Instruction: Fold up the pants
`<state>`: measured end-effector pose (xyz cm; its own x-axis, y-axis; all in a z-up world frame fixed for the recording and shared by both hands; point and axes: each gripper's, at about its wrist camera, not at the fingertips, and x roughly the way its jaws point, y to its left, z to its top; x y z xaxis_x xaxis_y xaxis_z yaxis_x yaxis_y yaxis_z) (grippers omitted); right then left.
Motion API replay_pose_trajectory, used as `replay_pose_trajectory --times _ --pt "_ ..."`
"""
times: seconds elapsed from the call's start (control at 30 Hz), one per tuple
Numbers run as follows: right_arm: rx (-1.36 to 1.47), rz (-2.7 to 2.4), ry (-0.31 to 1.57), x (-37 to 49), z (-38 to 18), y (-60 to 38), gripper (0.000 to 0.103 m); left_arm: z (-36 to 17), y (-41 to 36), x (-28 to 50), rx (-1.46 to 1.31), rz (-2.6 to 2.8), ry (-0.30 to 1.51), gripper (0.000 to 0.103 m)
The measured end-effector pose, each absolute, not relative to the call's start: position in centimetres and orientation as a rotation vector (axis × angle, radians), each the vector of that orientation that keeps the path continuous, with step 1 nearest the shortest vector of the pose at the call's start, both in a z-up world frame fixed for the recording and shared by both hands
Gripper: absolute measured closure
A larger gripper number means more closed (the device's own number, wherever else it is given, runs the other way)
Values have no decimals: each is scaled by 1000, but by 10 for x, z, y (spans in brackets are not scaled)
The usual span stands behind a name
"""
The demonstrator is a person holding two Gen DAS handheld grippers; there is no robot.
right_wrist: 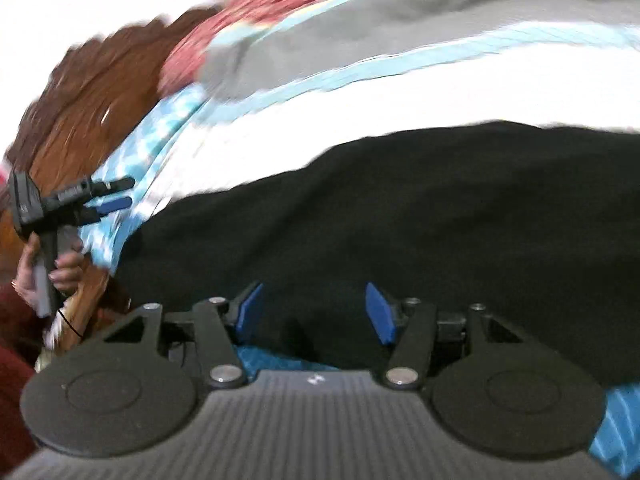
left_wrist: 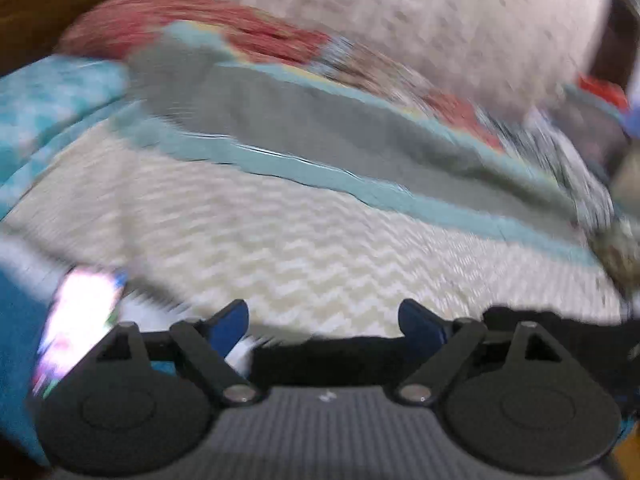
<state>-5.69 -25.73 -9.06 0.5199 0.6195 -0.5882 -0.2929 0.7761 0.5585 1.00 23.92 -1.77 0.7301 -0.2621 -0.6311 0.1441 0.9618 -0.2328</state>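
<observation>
Reaching: both the left hand-held gripper (left_wrist: pixel 323 322) and right hand-held gripper (right_wrist: pixel 312 312), jaws wide, should pinch the black pants (right_wrist: pixel 400 208) at the near edge on the bed (left_wrist: pixel 280 240).

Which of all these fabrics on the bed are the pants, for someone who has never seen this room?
Start from the bed's pale zigzag cover with its grey and teal stripes. The pants are the large flat black cloth on its near part, right before the open right gripper. They are the only plain black fabric; everything around is light or patterned.
</observation>
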Motion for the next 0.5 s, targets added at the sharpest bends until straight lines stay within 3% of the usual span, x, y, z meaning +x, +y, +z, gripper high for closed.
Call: replay_pose_trajectory --times 0.3,0.33,0.37,0.4,0.5 --pt "516 438 833 -69 -85 -295 44 -61 103 69 164 -674 860 18" --pt "515 436 829 -68 -84 -295 44 -70 93 76 178 -680 899 28" --pt "511 435 826 -67 -85 -292 44 -78 88 82 180 -679 947 68" --pt "507 429 821 -69 -85 -293 44 -87 83 87 181 -680 1010 88" --pt "500 411 806 -73 -87 -312 44 -84 87 75 208 -641 970 93"
